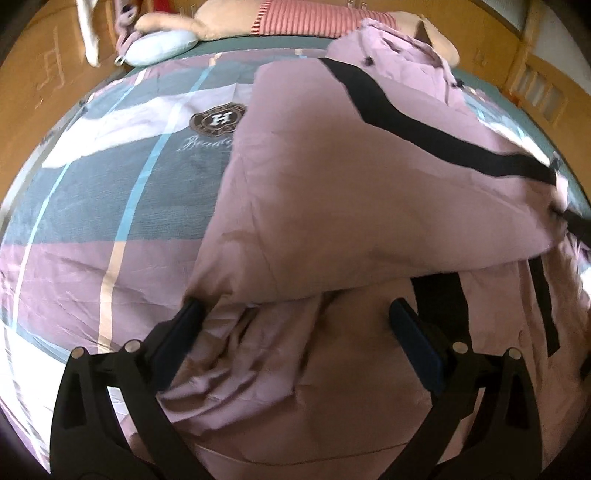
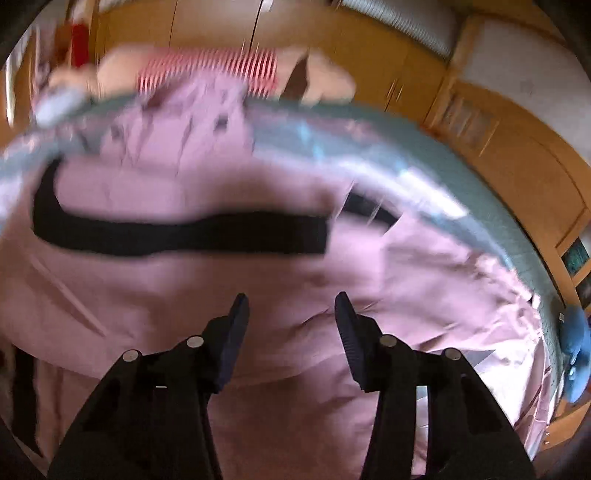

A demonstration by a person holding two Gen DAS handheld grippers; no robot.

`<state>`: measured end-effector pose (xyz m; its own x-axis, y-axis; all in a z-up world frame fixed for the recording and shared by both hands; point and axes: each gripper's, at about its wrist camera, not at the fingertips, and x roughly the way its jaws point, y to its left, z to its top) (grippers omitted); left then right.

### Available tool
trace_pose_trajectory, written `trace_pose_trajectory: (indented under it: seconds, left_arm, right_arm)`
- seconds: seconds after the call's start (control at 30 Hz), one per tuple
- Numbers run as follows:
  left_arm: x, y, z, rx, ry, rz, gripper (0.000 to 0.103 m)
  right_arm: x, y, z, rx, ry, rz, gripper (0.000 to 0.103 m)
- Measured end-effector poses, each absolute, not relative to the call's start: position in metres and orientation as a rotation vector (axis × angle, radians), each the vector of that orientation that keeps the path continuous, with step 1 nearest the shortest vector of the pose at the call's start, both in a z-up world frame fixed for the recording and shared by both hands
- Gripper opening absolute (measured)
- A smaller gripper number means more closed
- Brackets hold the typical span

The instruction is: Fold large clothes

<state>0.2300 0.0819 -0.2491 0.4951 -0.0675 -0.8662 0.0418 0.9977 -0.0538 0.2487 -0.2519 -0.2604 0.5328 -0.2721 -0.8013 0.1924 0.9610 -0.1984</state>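
Observation:
A large mauve-pink garment [image 1: 332, 177] with black stripes [image 1: 424, 129] lies on the bed, partly folded over itself, with a folded edge running across in front of my left gripper. My left gripper [image 1: 297, 314] is wide open just above the garment's lower layer, holding nothing. In the right wrist view the same garment [image 2: 258, 288] fills the frame, blurred, with a black stripe [image 2: 177, 232] across it. My right gripper [image 2: 290, 306] is open above the cloth and holds nothing.
The bed has a checked cover [image 1: 122, 177] in grey, pink and white with a crest logo [image 1: 218, 118]. A striped plush toy [image 1: 303, 18] and a pale blue cushion [image 1: 159, 46] lie at the far edge. Wooden cabinets [image 2: 498, 140] surround the bed. A blue object [image 2: 576, 354] sits at right.

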Motion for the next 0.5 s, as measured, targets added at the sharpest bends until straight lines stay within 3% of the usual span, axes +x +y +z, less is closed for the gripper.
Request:
trace_pose_trajectory:
  seconds: [0.2,0.33,0.4,0.43,0.5]
  left_arm:
    - [0.227,0.104,-0.243,-0.215,1.023,-0.046,0.100]
    - [0.214,0.098,-0.216,-0.193,0.859,-0.057,0.101]
    - [0.213,0.089,-0.214,-0.120,0.828,-0.046,0.101]
    - [0.217,0.084,-0.219,-0.075,0.845,-0.033,0.101]
    - [0.227,0.081,-0.236,-0.025,0.935,-0.009,0.101]
  right_arm:
    - [0.241,-0.241,-0.272,-0.174,0.939,-0.318,0.054]
    - [0.241,-0.242,-0.271,-0.151,0.899,-0.320,0.058]
    - [0.236,-0.246,-0.272,-0.128,0.878,-0.342,0.069]
    - [0.234,-0.248,-0.273,-0.116,0.874,-0.360,0.082]
    - [0.232,-0.257,-0.275,-0.055,0.882,-0.361,0.098]
